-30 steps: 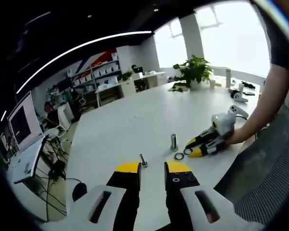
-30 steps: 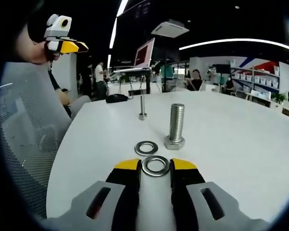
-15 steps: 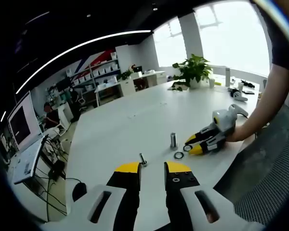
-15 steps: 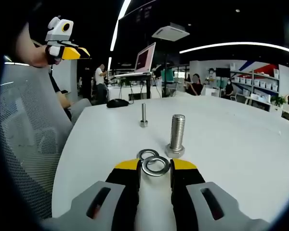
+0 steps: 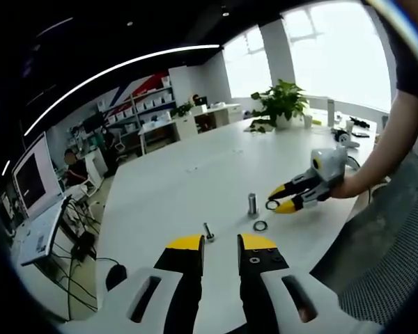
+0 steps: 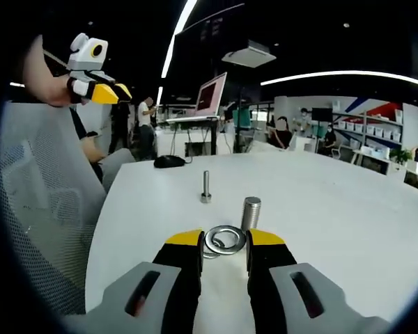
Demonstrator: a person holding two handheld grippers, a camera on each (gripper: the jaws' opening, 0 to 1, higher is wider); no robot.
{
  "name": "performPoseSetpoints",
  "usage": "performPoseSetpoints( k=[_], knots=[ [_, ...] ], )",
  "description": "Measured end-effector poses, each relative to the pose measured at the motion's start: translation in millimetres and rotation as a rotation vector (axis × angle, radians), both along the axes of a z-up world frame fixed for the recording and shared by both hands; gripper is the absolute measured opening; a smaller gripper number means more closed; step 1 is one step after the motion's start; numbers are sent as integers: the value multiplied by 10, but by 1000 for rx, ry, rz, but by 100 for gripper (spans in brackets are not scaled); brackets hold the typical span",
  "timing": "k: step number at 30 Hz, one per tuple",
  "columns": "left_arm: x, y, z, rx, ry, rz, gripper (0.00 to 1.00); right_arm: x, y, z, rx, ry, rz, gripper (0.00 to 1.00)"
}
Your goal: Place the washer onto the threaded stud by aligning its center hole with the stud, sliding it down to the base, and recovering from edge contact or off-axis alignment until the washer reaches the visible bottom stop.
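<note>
Right gripper view: the right gripper (image 6: 225, 238) is clamped on a flat silver steel washer (image 6: 225, 239), raised off the round white table (image 6: 348, 209). The washer hides the base of the thick upright threaded steel stud (image 6: 250, 212) just behind it and most of a second silver washer (image 6: 210, 252) lying below — only an edge shows. A thin upright bolt (image 6: 206, 187) stands farther back.

Left gripper view: the left gripper (image 5: 221, 243) hangs over the near table edge, jaws apart, holding nothing. Here the second washer (image 5: 260, 226) lies fully visible beside the stud (image 5: 252, 203), and the held washer (image 5: 272, 205) hangs just right of the stud — too small to judge alignment.
</note>
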State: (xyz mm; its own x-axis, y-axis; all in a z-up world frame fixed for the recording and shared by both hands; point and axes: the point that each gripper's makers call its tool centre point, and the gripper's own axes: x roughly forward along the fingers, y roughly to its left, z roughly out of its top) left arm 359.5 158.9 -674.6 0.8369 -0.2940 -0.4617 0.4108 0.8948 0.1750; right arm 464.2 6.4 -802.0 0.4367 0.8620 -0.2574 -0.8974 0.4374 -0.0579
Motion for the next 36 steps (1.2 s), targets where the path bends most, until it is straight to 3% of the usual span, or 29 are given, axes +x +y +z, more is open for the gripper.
performPoseSetpoints(
  k=[7, 14, 25, 36],
  knots=[
    [-1, -7, 5, 2, -3, -3, 17, 77, 73, 243, 14, -45, 7, 25],
    [9, 3, 14, 1, -9, 0, 17, 203, 153, 387, 34, -49, 1, 25],
    [10, 20, 40, 0, -22, 8, 17, 379, 191, 249, 11, 13, -31, 25],
    [6, 15, 46, -4, -24, 7, 17, 424, 251, 160, -6, 44, -27, 25]
  ],
)
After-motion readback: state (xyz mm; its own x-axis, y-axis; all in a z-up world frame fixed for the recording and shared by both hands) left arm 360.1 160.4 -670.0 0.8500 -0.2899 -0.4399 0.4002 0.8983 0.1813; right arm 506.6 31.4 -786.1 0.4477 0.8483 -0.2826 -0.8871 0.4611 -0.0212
